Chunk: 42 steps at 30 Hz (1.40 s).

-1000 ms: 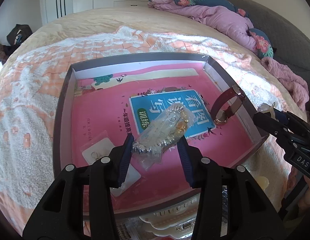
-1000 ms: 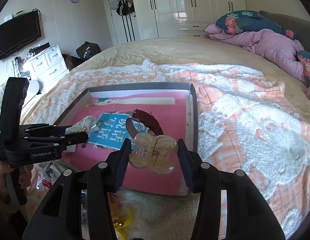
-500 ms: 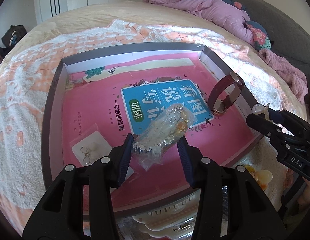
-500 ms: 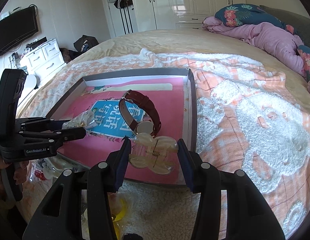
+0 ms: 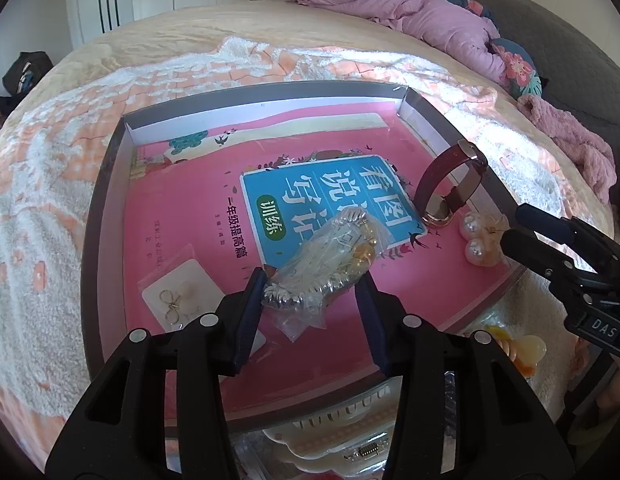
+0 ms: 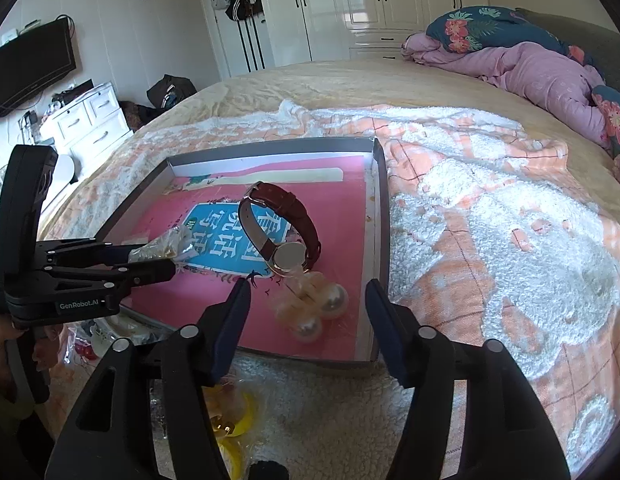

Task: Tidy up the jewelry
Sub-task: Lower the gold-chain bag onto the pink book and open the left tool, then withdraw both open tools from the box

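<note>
A grey tray (image 5: 110, 184) (image 6: 380, 216) lined with a pink book lies on the bed. My left gripper (image 5: 312, 292) (image 6: 158, 258) is shut on a clear bag of silver and gold jewelry (image 5: 330, 264) (image 6: 162, 246), held just above the tray's near side. A brown-strapped watch (image 5: 450, 184) (image 6: 282, 232) stands at the tray's right side. Next to it a pearl hair clip (image 5: 480, 236) (image 6: 310, 308) lies on the pink lining. My right gripper (image 6: 308, 300) (image 5: 514, 226) is open above the clip without touching it. An earring card (image 5: 178, 300) rests at the near left.
An orange-white blanket (image 6: 490, 220) covers the bed around the tray. A purple duvet (image 6: 542, 76) lies at the far right. Loose pieces sit at the bed's near edge: an amber clip (image 5: 526, 352), a white comb-like piece (image 5: 350, 432), a yellow item (image 6: 230, 412).
My right gripper moved in over the tray's near right corner, opened and let the pearl clip go; it now lies beside the watch. The left gripper still holds the bag.
</note>
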Each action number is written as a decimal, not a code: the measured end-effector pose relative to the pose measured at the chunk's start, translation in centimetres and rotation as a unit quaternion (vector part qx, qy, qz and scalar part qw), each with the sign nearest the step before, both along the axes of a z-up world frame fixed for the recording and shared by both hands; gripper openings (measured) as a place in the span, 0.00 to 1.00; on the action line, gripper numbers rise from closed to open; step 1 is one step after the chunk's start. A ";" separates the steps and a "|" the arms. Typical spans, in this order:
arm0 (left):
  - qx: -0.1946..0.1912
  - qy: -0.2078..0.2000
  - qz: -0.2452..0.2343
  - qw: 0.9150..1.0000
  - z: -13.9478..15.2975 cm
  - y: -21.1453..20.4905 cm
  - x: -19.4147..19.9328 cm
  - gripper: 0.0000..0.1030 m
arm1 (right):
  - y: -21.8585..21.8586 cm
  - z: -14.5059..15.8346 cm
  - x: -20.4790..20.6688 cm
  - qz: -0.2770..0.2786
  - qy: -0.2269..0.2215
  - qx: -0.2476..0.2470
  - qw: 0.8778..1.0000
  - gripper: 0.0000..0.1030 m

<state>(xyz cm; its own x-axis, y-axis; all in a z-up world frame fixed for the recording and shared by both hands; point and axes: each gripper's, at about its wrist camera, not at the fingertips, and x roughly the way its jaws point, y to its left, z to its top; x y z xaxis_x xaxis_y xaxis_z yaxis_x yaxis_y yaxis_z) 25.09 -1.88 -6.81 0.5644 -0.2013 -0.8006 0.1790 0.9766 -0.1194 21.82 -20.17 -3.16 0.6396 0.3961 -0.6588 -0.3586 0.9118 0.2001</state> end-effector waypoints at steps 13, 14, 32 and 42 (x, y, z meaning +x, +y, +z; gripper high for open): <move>-0.008 -0.028 0.003 1.000 2.3 0.1 -1.3 0.60 | -1.9 2.1 -1.9 -0.026 -0.022 0.036 0.999 0.85; -0.008 -0.030 0.004 1.000 2.6 0.1 -1.4 0.64 | -2.0 2.2 -2.1 -0.028 -0.023 0.035 0.999 0.85; -0.031 -0.077 0.059 0.995 6.8 3.4 -5.1 0.91 | -2.9 5.7 -4.8 -0.030 -0.056 0.071 0.995 0.95; -0.023 -0.100 0.078 0.992 8.4 4.2 -7.8 0.91 | -3.0 7.5 -6.2 -0.024 -0.074 0.083 0.994 0.95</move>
